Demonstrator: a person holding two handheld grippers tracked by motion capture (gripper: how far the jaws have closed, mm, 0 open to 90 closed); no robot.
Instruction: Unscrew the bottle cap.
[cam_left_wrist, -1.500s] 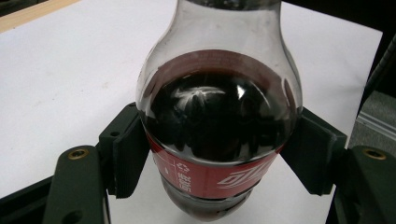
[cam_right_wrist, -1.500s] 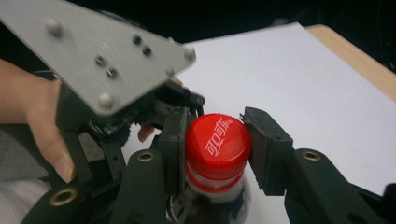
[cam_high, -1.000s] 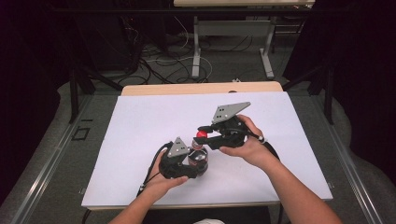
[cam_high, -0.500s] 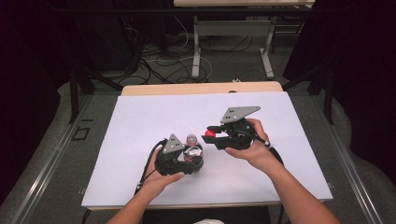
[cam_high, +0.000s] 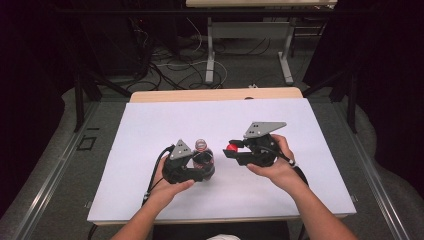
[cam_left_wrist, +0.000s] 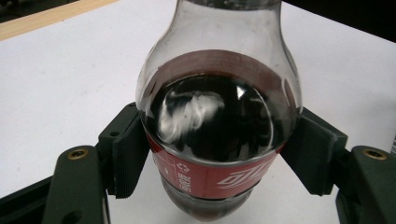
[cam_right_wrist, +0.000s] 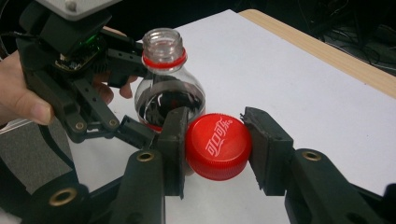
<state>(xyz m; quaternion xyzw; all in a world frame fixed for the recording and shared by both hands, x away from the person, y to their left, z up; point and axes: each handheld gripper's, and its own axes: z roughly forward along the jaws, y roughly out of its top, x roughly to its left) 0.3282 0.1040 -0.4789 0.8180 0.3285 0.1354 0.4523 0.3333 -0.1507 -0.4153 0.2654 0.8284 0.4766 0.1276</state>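
Observation:
A small clear bottle (cam_high: 202, 156) of dark cola with a red label stands upright on the white table sheet (cam_high: 150, 130), its neck uncapped (cam_right_wrist: 163, 46). My left gripper (cam_high: 192, 169) is shut on the bottle's belly (cam_left_wrist: 219, 121), a pad pressing on each side. My right gripper (cam_high: 231, 149) sits to the right of the bottle and apart from it. It is shut on the red bottle cap (cam_right_wrist: 218, 145), which bears white lettering and is clamped between both pads. In the high view the cap (cam_high: 231, 147) shows as a red spot at the jaw tips.
The white sheet covers a wooden table whose far edge (cam_high: 215, 94) shows as a tan strip. Beyond it stand table legs (cam_high: 210, 55) and loose cables (cam_high: 170, 60) on the floor. Bare sheet lies left, right and behind the grippers.
The right gripper has drawn away to the right with the red cap, opening a gap to the bottle. The uncapped bottle stays upright in the left gripper, which hardly moved.

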